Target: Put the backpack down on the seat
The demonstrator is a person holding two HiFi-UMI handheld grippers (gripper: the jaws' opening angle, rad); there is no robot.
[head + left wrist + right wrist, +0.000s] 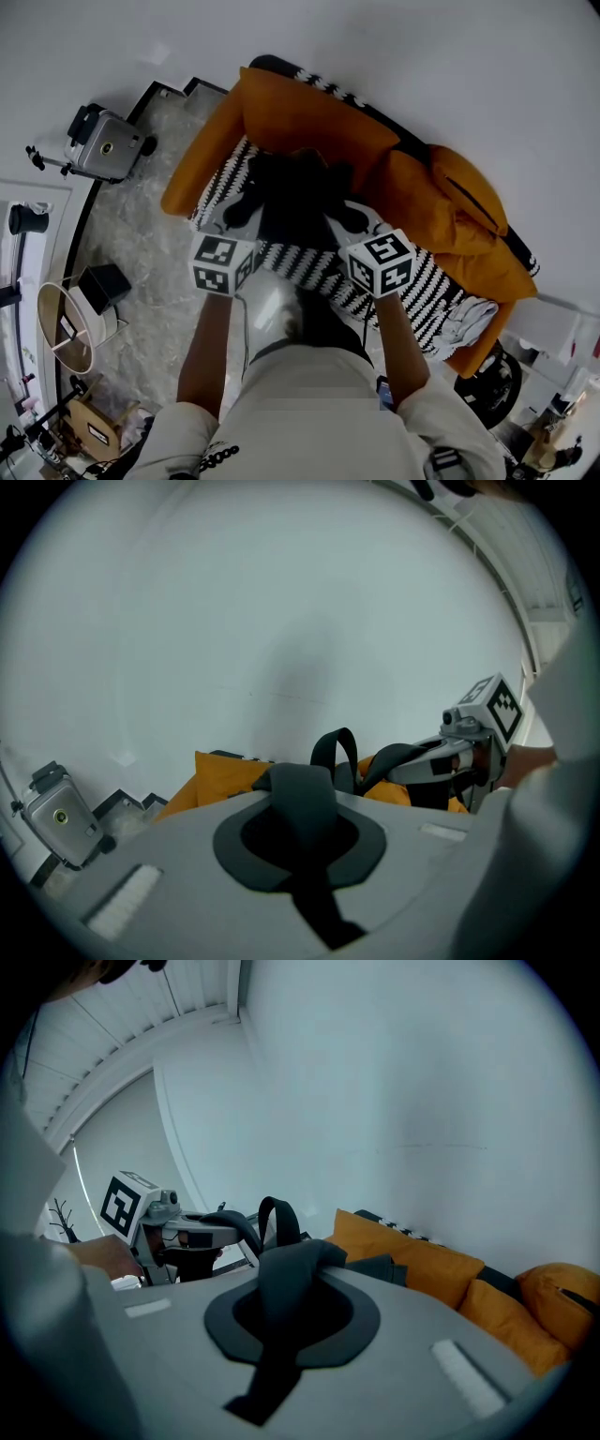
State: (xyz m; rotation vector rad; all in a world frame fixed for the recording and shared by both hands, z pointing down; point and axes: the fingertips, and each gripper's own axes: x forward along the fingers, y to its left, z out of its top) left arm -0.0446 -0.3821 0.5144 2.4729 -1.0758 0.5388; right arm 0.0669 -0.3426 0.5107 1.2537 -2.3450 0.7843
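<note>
A: Left gripper (300,829) is clamped on a black strap (298,782). Right gripper (292,1312) is clamped the same way on its own strap (298,1262).

B: Backpack position?

A: Backpack (298,202) hangs between and just ahead of both grippers, over the striped seat (422,281). Contact with the seat can't be told. Its long axis points toward the orange backrest (309,117). Neither hand is nearer.

B: Then lowering looks straight down, both sides together.
</note>
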